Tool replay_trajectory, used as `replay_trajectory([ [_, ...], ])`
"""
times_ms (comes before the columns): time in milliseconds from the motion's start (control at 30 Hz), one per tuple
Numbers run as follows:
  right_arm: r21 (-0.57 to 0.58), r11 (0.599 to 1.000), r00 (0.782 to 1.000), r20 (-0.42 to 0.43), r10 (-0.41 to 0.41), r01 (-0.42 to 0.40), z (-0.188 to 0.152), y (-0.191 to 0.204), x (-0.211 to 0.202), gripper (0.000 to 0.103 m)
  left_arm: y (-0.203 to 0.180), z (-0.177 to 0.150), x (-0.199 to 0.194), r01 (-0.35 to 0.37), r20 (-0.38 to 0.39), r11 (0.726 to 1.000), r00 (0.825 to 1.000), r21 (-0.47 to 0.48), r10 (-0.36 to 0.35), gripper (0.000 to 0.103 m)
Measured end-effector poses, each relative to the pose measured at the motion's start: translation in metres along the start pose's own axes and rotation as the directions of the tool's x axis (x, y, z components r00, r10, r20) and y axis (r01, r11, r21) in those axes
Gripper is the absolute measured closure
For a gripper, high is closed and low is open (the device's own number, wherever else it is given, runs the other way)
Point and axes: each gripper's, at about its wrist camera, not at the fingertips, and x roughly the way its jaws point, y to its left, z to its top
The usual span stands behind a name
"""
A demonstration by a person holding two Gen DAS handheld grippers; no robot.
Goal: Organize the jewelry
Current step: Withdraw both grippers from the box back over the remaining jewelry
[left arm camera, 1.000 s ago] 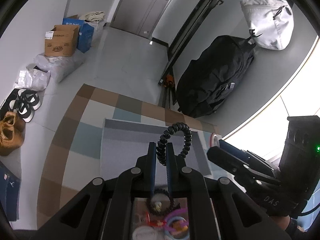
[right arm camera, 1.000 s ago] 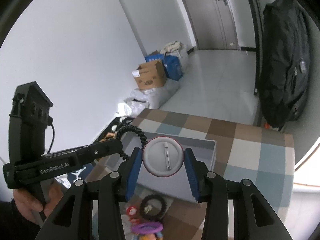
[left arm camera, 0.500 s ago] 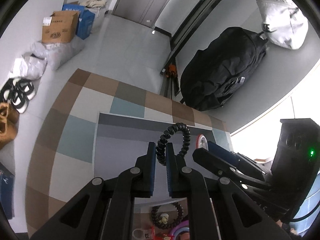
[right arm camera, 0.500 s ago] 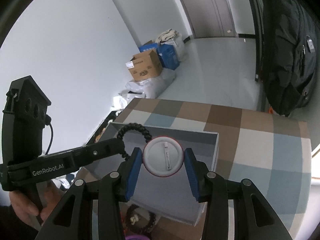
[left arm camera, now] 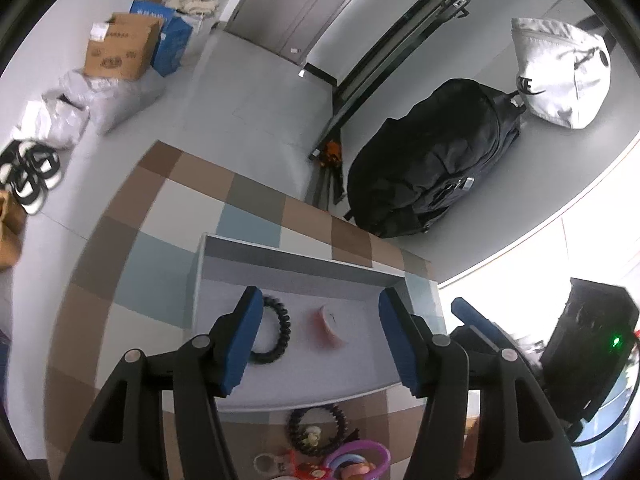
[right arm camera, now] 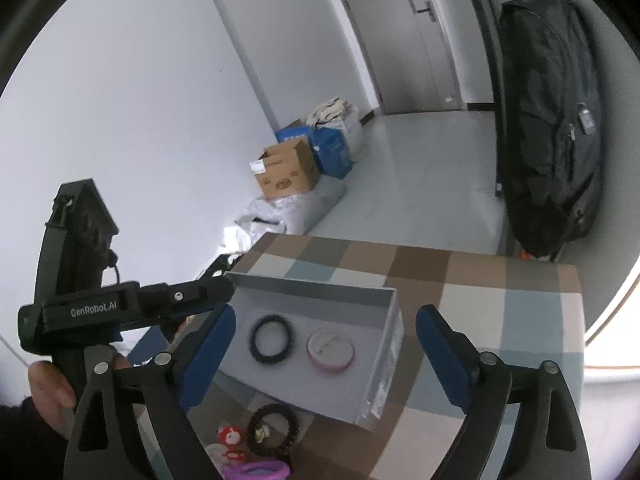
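A shallow grey box (left arm camera: 304, 264) (right arm camera: 384, 364) sits on the checked table. A black beaded bracelet (left arm camera: 274, 336) (right arm camera: 270, 338) lies in its left part. A round white badge with a red rim (left arm camera: 326, 326) (right arm camera: 330, 350) lies to its right. My left gripper (left arm camera: 320, 344) is open and empty above the box. My right gripper (right arm camera: 324, 354) is open and empty, also above the box. Another black bracelet with a charm (left arm camera: 316, 426) (right arm camera: 272, 430), a purple ring (left arm camera: 358, 458) (right arm camera: 256, 470) and red trinkets (right arm camera: 230, 444) lie in front of the box.
The table (right arm camera: 480, 280) has brown, blue and cream squares. A black backpack (left arm camera: 432, 168) (right arm camera: 552, 120) and a white bag (left arm camera: 560, 76) hang beyond it. Cardboard boxes (left arm camera: 120, 52) (right arm camera: 286, 174), bags and shoes (left arm camera: 32, 172) lie on the floor at left.
Both grippers have opened. The black bracelet dropped from the left gripper and the badge from the right gripper; both now lie in the grey box. Both grippers have pulled back a little.
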Motion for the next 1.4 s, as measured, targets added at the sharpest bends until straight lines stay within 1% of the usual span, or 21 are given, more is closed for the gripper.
replay_trajectory([
  [167,0.022,1.0,0.999,0.026,-0.018,0.017,-0.005,-0.001,-0.012,0.003,-0.001,-0.008,-0.01,-0.074,0.023,0.997,0.997,0.027,0.074,0.048],
  [333,0.03,0.999,0.999,0.042,-0.027,0.026,-0.012,-0.001,-0.025,0.001,0.0,-0.02,-0.021,-0.137,0.038,0.99,0.99,0.046,0.135,0.047],
  [433,0.061,0.998,0.998,0.051,-0.026,0.022,-0.02,-0.002,-0.035,0.0,-0.001,-0.029,-0.028,-0.189,0.057,0.979,0.981,0.069,0.186,0.044],
  [500,0.075,0.997,0.999,0.047,-0.025,0.021,-0.025,-0.002,-0.04,0.0,-0.002,-0.035,-0.031,-0.221,0.073,0.972,0.974,0.074,0.216,0.036],
  [633,0.07,0.997,0.999,0.039,-0.026,0.023,-0.035,0.003,-0.048,0.0,-0.006,-0.05,-0.036,-0.265,0.096,0.959,0.962,0.101,0.256,0.035],
  [800,0.058,0.998,0.999,0.03,-0.027,0.025,-0.047,0.01,-0.056,0.0,-0.01,-0.064,-0.038,-0.302,0.096,0.941,0.952,0.152,0.29,0.034],
  [1033,0.055,0.998,0.999,0.008,-0.035,0.034,-0.061,0.016,-0.065,0.0,-0.01,-0.083,-0.038,-0.331,0.066,0.924,0.943,0.189,0.325,0.034],
  [1200,0.068,0.996,0.999,-0.015,-0.053,0.053,-0.071,0.017,-0.067,0.0,-0.01,-0.096,-0.038,-0.321,0.037,0.926,0.947,0.197,0.32,0.034],
  [1300,0.064,0.996,0.997,-0.033,-0.066,0.068,-0.077,0.019,-0.067,0.0,-0.01,-0.104,-0.031,-0.306,-0.016,0.927,0.948,0.219,0.317,0.034],
  [1400,0.06,0.995,0.997,-0.04,-0.071,0.074,-0.082,0.02,-0.068,0.0,-0.007,-0.112,-0.018,-0.303,-0.111,0.919,0.935,0.252,0.338,0.034],
])
